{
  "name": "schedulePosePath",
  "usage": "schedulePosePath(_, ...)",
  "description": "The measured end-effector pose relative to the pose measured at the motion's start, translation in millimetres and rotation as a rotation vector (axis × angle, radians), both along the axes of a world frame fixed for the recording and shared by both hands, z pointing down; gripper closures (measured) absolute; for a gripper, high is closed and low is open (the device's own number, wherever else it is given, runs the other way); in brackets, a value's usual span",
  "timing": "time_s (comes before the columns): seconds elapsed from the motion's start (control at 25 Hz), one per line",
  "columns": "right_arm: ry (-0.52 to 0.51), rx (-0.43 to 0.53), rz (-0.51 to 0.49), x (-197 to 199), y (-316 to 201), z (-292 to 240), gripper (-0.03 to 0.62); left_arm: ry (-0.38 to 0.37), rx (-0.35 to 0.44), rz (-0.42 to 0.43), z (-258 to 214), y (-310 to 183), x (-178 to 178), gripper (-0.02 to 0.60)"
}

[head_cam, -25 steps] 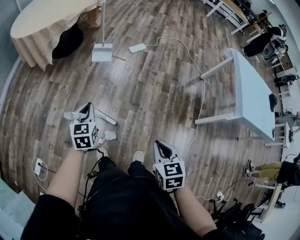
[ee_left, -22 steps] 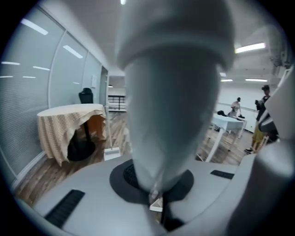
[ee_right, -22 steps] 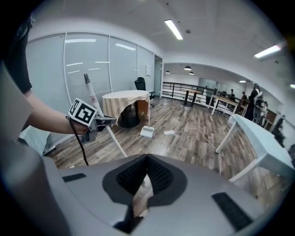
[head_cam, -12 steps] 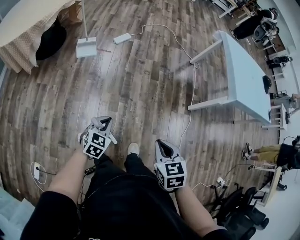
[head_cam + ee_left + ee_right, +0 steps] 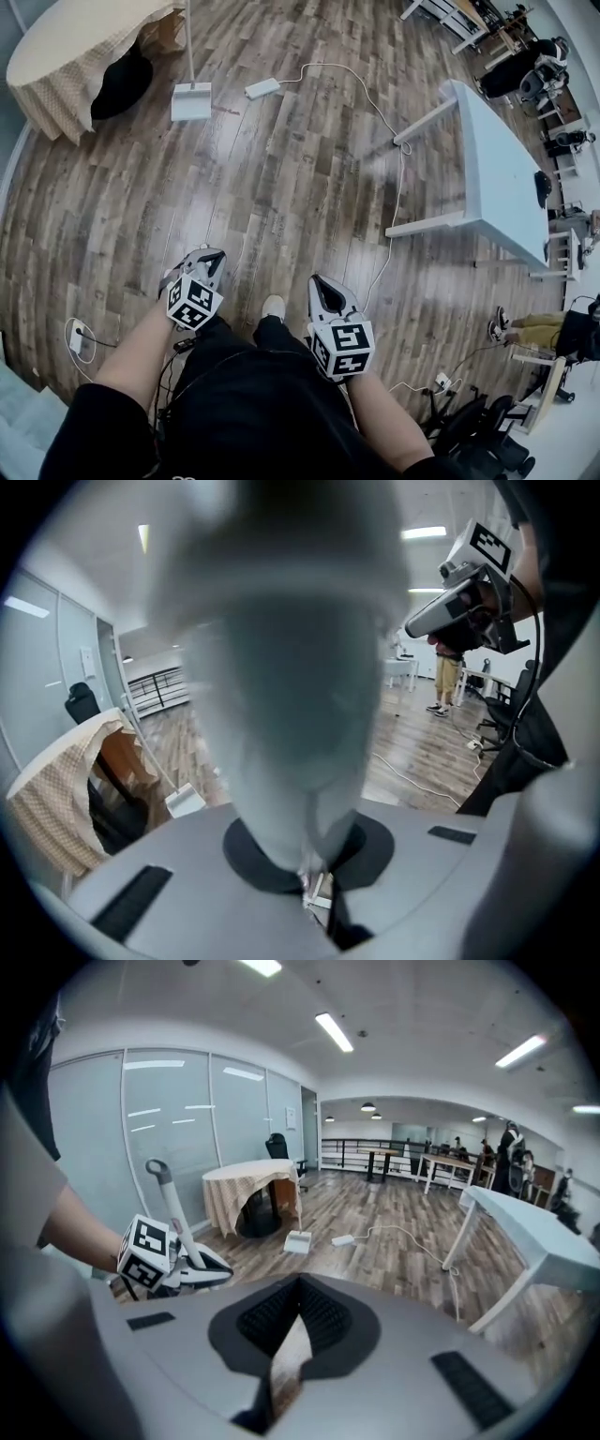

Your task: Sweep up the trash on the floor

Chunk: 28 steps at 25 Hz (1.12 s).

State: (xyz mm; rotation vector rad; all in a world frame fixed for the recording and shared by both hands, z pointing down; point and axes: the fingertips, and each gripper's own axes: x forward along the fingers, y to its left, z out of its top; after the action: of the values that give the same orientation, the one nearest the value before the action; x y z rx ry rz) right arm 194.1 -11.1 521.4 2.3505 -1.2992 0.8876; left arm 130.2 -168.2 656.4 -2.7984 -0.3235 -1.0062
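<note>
Head view: left gripper [image 5: 208, 256], drawn inward, grips broom handle [image 5: 291, 667]; right gripper [image 5: 320, 282] clenched.

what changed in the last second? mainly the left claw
The left claw, shut on the broom handle, drew back toward the person's legs and twisted. The white broom head and crumpled paper seen beside it earlier no longer show. The right claw stayed put, holding nothing. The dustpan and white table are unmoved.

Grey broom handle [image 5: 291, 667], white dustpan [image 5: 190, 101], beige checked tablecloth [image 5: 66, 56]
</note>
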Motion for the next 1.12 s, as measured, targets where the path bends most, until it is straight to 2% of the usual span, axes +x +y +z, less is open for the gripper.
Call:
schedulePosePath(0.16,-0.024,0.125,-0.009,0.6,-22.2,-17.4,0.582,0.017,0.014,-0.147,-20.0,-27.7,-2.6,0.588)
schedulePosePath(0.28,-0.006,0.135,-0.056,1.2,-39.2,-25.2,0.582,0.026,0.026,-0.266,-43.4,-49.3,0.3,0.588)
schedulePosePath(0.36,0.012,0.137,-0.085,1.9,-47.8,-29.9,0.582,0.038,0.035,-0.304,-61.6,-55.4,5.5,0.588)
schedulePosePath(0.56,-0.013,0.29,-0.074,5.9,-66.0,-62.4,0.582,0.12,0.052,-0.334,-123.9,-57.4,18.0,0.588)
schedulePosePath(0.72,-0.032,0.399,-0.082,14.3,-80.0,-89.7,0.582,0.243,0.045,-0.358,-185.3,-57.6,25.5,0.588)
schedulePosePath(0.88,-0.023,0.441,-0.106,21.5,-85.5,-110.2,0.582,0.352,0.042,-0.35,-240.5,-48.4,32.7,0.588)
schedulePosePath(1.12,-0.006,0.45,-0.127,25.2,-84.1,-119.3,0.582,0.488,0.03,-0.33,-298.8,-32.7,45.5,0.588)
